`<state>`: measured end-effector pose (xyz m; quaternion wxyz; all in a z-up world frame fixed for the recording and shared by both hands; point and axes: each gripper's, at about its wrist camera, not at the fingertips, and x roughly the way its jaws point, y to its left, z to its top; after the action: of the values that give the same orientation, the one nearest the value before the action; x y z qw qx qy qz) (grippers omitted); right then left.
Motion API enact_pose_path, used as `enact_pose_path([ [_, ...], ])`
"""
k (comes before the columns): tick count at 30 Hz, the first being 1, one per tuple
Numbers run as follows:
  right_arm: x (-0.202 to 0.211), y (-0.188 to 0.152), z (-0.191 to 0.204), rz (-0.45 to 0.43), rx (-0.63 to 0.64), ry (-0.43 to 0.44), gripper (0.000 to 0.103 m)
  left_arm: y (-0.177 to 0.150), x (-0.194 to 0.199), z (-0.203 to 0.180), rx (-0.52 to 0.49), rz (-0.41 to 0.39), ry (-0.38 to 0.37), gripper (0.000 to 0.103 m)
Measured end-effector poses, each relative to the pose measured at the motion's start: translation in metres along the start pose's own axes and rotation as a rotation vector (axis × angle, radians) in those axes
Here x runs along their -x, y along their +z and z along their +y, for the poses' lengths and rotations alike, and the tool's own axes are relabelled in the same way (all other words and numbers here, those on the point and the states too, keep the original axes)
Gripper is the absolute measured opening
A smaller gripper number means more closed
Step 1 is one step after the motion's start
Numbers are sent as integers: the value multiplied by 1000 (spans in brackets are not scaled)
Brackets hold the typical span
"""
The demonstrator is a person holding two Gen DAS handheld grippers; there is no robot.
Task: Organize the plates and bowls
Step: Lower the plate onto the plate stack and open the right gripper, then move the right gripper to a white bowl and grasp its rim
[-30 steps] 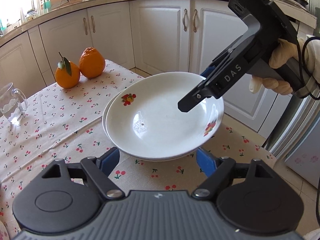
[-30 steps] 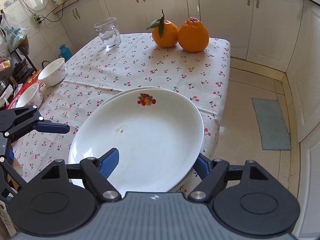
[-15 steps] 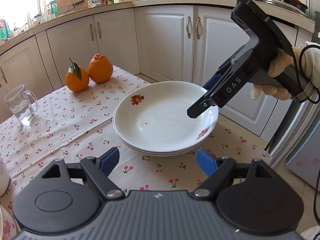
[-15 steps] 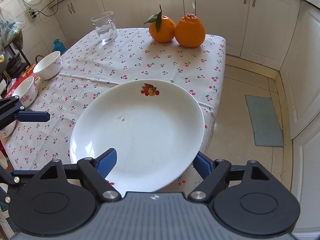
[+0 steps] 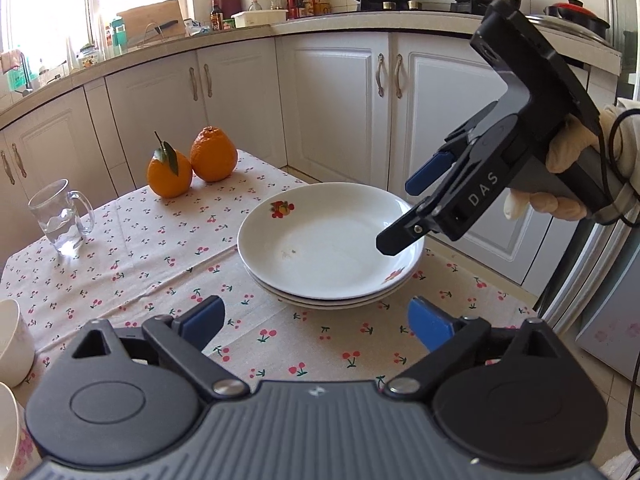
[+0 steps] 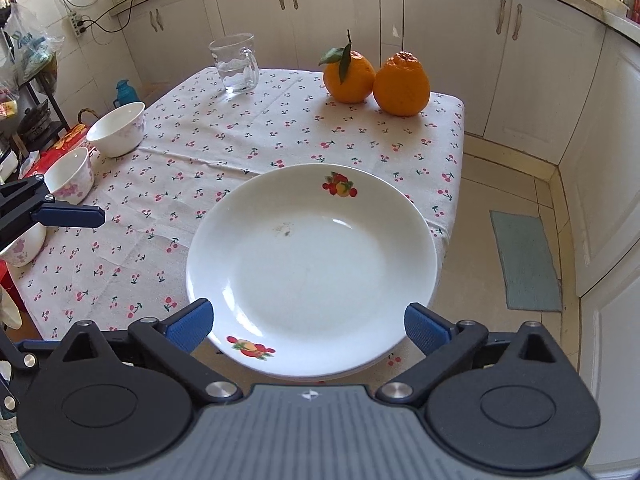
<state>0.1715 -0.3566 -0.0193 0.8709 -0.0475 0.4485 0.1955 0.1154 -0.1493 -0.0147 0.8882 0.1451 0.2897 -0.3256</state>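
A stack of white plates (image 5: pixel 332 240) with fruit prints lies on the cherry-print tablecloth near the table's right edge; it also shows in the right wrist view (image 6: pixel 312 268). My left gripper (image 5: pixel 316 322) is open and empty, a little short of the stack. My right gripper (image 6: pixel 306 322) is open, above the stack's near rim; in the left wrist view (image 5: pixel 404 208) it hovers over the stack's right side. Three white bowls with pink flowers (image 6: pixel 116 128) (image 6: pixel 70 176) (image 6: pixel 24 244) stand at the table's left edge.
Two oranges (image 5: pixel 188 166) and a glass mug with water (image 5: pixel 60 216) stand at the table's far side. White cabinets (image 5: pixel 332 96) and a cluttered counter lie behind. A floor mat (image 6: pixel 524 260) lies right of the table.
The top plate has come down level onto the stack. My right gripper has lifted off and back from it. My left gripper has drawn back, so the plates look farther away.
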Motion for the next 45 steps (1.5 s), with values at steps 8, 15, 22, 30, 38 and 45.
enact_pose_path([
  [8,10,-6,40,-54,-13,-80,103,-15,17,10,26,-9,7,99],
  [15,19,-10,90,-102,37,-148,103,-28,40,22,55,-33,77,99],
  [22,16,-17,141,-144,81,-190,103,-47,74,39,87,-51,132,99],
  [30,11,-20,194,-166,116,-143,103,-81,126,69,83,-63,169,99],
  [38,1,-5,245,-191,191,-57,103,-119,170,94,54,-21,224,99],
  [45,-13,14,279,-197,242,13,103,-159,184,129,126,57,293,99],
])
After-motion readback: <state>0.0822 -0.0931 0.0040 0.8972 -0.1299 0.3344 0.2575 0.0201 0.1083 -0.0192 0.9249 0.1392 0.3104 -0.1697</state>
